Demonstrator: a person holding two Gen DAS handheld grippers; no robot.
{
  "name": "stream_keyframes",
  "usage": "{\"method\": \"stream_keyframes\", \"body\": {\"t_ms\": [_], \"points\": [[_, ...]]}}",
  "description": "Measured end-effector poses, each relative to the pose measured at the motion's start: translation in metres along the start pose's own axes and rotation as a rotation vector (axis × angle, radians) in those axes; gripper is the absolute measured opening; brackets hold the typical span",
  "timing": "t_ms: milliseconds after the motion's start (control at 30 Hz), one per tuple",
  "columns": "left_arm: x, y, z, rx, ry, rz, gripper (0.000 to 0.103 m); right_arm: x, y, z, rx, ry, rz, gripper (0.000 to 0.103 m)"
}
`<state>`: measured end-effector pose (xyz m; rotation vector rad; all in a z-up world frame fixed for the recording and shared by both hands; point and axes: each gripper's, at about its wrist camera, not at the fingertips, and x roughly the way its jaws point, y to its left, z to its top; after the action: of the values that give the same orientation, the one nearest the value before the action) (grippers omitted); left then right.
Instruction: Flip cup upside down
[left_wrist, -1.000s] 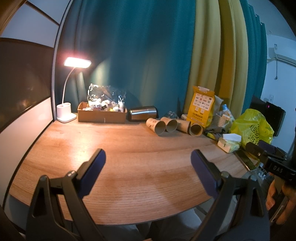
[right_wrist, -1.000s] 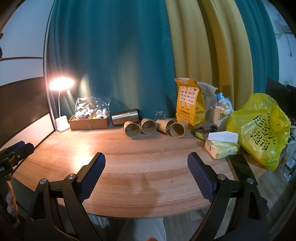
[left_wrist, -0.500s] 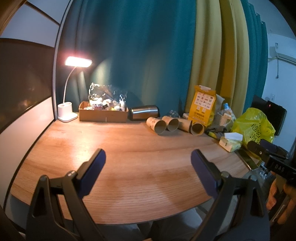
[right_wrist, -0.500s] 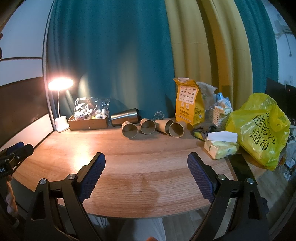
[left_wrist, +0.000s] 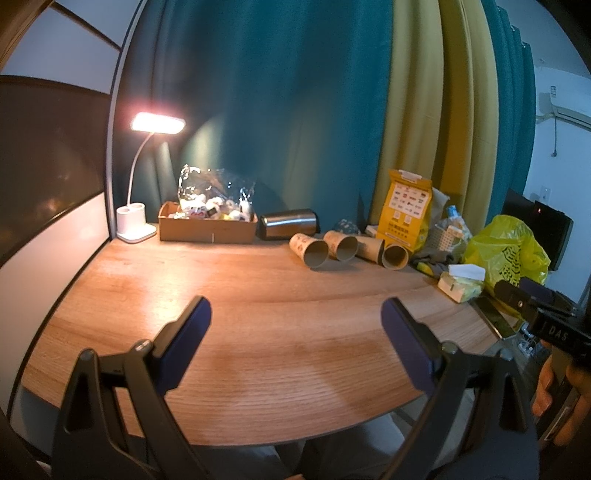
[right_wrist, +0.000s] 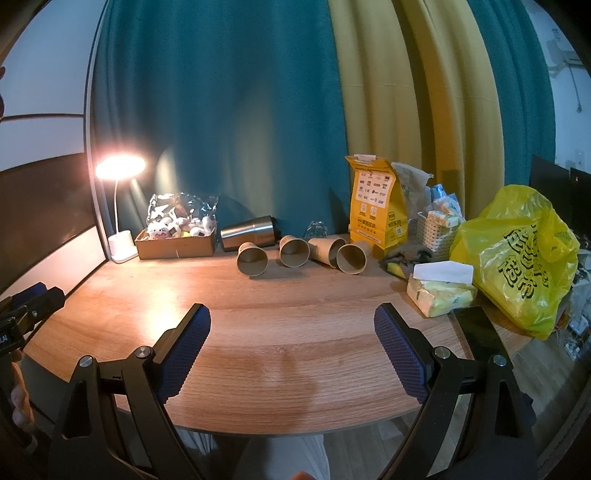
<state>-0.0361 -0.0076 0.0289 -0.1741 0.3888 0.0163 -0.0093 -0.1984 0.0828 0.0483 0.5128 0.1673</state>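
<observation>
I see both the left gripper (left_wrist: 295, 321) and right gripper (right_wrist: 291, 325) spread wide and empty at the table's (right_wrist: 295, 332) near edge, paper cups (right_wrist: 301, 253) lying on their sides along the far edge, touching, so a sloppy grab likely rolls neighbours or crushes thin walls.

We see bare table (right_wrist: 295, 314) before the paper cups (right_wrist: 303, 253); tissue pack (right_wrist: 439, 293) and phone (right_wrist: 480, 334) crowd their right.

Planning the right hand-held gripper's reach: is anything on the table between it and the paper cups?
Nothing visible. Bare table lies between the open right hand-held gripper and the four cups lying on their sides at the back. The tissue pack sits off to the right.
</observation>
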Motion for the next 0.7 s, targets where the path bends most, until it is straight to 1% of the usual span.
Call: {"method": "stream_keyframes", "body": {"t_ms": [333, 467, 600, 700], "points": [[0.001, 0.004, -0.003, -0.001, 0.006, 0.0, 0.094, 0.001, -0.001, -0.001, 0.001, 0.002, 0.0, 0.092], [0.008, 0.004, -0.002, 0.001, 0.025, 0.0, 0.094, 0.006, -0.005, -0.001, 0.004, 0.008, -0.001, 0.092], [0.03, 0.0, 0.005, 0.016, 0.08, -0.022, 0.094, 0.017, -0.007, -0.001, 0.013, 0.026, -0.008, 0.092], [0.062, -0.002, 0.013, 0.016, 0.173, -0.038, 0.094, 0.03, -0.016, -0.001, 0.03, 0.047, -0.018, 0.092]]}}
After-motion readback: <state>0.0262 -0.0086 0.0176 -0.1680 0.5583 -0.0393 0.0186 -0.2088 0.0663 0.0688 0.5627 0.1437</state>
